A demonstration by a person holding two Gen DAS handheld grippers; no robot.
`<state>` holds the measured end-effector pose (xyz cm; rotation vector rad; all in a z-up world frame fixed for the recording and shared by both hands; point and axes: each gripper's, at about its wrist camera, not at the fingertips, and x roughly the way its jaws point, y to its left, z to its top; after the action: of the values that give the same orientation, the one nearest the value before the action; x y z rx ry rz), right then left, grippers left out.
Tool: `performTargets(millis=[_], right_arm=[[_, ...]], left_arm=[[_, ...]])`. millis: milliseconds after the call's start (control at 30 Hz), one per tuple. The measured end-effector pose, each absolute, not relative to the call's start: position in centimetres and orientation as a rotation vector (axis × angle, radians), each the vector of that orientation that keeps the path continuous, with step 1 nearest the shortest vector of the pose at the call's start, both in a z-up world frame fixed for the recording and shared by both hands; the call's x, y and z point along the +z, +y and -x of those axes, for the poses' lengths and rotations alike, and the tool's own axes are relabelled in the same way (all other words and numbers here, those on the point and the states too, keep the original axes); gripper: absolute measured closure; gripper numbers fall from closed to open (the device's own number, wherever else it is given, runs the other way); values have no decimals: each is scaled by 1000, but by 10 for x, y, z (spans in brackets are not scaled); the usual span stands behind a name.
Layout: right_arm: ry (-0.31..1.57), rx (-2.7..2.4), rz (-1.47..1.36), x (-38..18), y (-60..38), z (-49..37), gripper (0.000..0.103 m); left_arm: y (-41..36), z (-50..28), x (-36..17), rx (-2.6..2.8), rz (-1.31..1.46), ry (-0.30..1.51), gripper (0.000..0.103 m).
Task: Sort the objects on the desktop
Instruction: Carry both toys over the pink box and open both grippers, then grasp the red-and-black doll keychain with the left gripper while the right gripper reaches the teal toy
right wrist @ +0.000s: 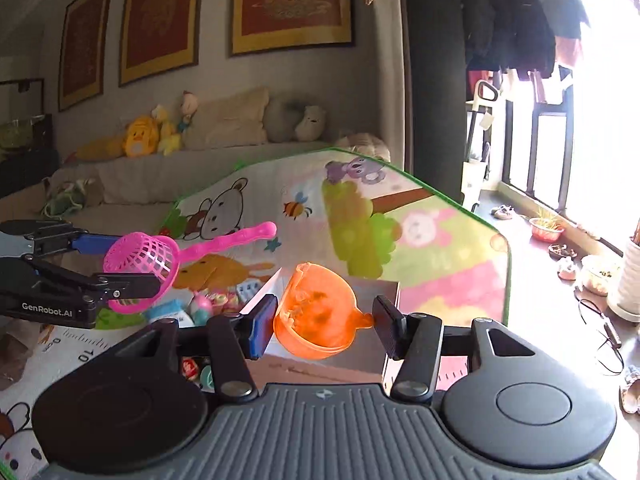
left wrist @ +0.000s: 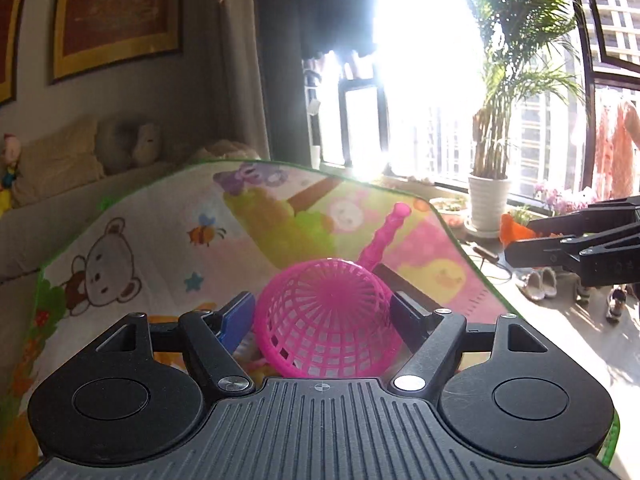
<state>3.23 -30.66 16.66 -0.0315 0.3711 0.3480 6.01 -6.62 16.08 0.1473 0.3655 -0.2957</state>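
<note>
The left gripper (left wrist: pixel 324 312) is clamped across the mesh bowl of a pink toy strainer (left wrist: pixel 326 320), held clear above the cartoon play mat (left wrist: pixel 160 216) with its handle pointing toward the mat's far edge. The right gripper (right wrist: pixel 324 320) is closed on an orange toy bowl (right wrist: pixel 316 316), one pad against its rim and the other on its small side tab, above a cardboard box (right wrist: pixel 376 292) near the mat's right edge. More small toys (right wrist: pixel 208 304) lie loose on the mat near its left side. Both held pieces look like thin, light, hollow plastic: likely springy and somewhat slick, so a hard squeeze could flex them. The strainer's rigid rim or handle would probably give a surer hold than its mesh.
</note>
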Motion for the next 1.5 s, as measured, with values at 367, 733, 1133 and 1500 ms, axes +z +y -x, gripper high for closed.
performTargets(millis=[367,733,1133,1500], right_arm=[[487,298,66,119,-294,-120,40],[651,561,235,61,-197,-77,41],[659,591,376,19,-124,-86,71],[727,601,325,35,-191,-17,78]], left_arm=[[-13,-124,107,-176,-14,516,3],[35,-45,43,-12,-84,588,2],[51,-36,41,-23,-25,603,1],[7,-18,25,-251,-122,649,1]])
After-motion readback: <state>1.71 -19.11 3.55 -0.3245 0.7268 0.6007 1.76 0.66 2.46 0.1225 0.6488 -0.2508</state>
